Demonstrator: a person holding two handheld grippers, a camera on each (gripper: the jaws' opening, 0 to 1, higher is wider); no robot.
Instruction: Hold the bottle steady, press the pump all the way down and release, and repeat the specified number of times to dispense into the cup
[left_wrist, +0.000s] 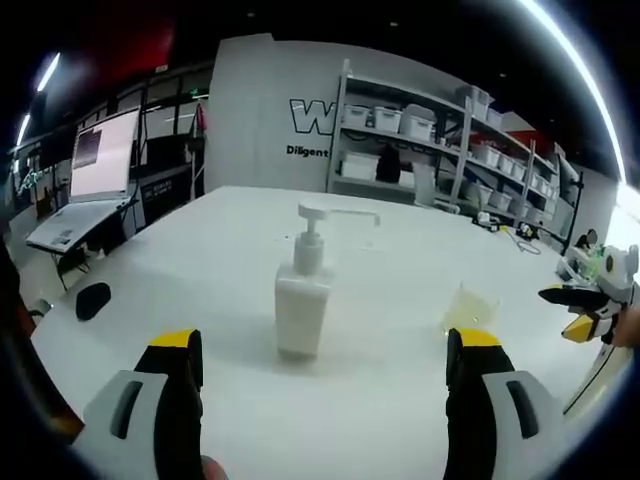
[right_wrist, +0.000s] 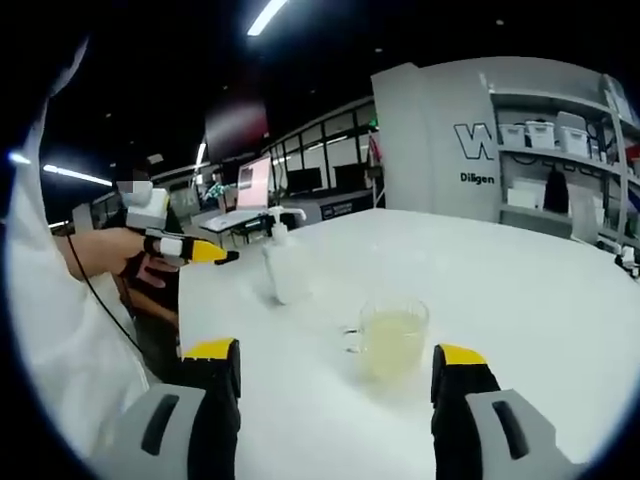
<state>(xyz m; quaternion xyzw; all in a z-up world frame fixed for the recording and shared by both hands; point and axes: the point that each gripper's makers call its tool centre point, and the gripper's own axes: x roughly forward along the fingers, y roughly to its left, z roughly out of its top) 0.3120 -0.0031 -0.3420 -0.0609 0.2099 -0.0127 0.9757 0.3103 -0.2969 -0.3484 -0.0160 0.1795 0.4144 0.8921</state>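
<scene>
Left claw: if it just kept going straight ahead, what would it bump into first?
Probably the pump bottle, standing upright on the white table midway ahead of the open left claw; depth is hard to judge.

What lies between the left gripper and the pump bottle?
Nothing: in the left gripper view, only bare white table separates the open left gripper from the pump bottle.

The pump bottle (left_wrist: 301, 312) looks like matt white plastic, its pump head (left_wrist: 325, 213) the same smooth white. The cup (right_wrist: 393, 338) is clear glass, glossy, with a pale yellowish liquid showing through it. The bench (left_wrist: 400, 400) has a smooth, white, faintly shiny top. Each claw's jaws look like black plastic with yellow tips and grey, matt housings behind.
</scene>
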